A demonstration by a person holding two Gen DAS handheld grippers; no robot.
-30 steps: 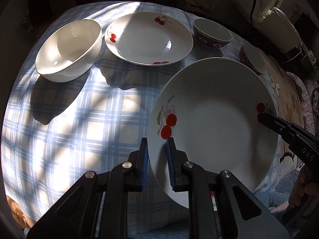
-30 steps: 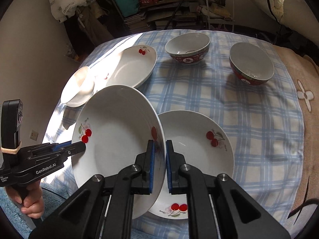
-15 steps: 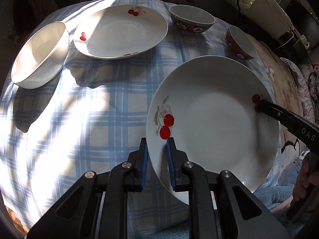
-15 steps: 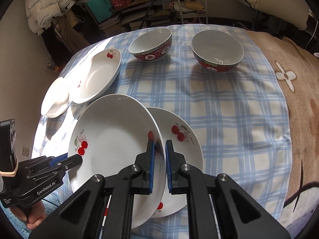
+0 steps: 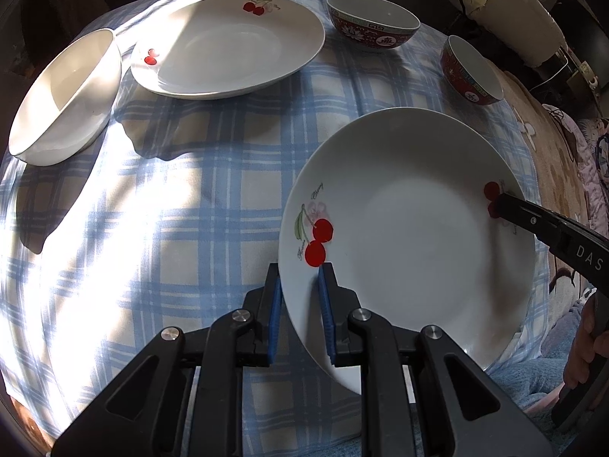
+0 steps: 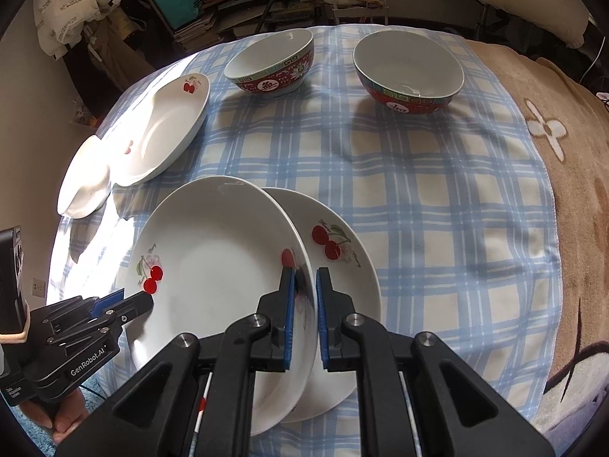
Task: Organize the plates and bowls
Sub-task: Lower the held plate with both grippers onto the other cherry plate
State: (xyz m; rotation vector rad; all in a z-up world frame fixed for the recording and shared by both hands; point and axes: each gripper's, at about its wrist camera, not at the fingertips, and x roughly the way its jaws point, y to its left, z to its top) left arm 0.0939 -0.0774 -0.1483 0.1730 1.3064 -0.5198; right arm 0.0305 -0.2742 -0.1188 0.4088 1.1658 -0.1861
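Held plate: rigid, glazed, probably slippery and breakable. Left gripper and right gripper clamp opposite rims, above the lower plate on the table.

The right gripper pinches the near rim of a cherry plate, held tilted above a second plate on the checked cloth. The left gripper clamps its opposite edge. Two red bowls stand behind.
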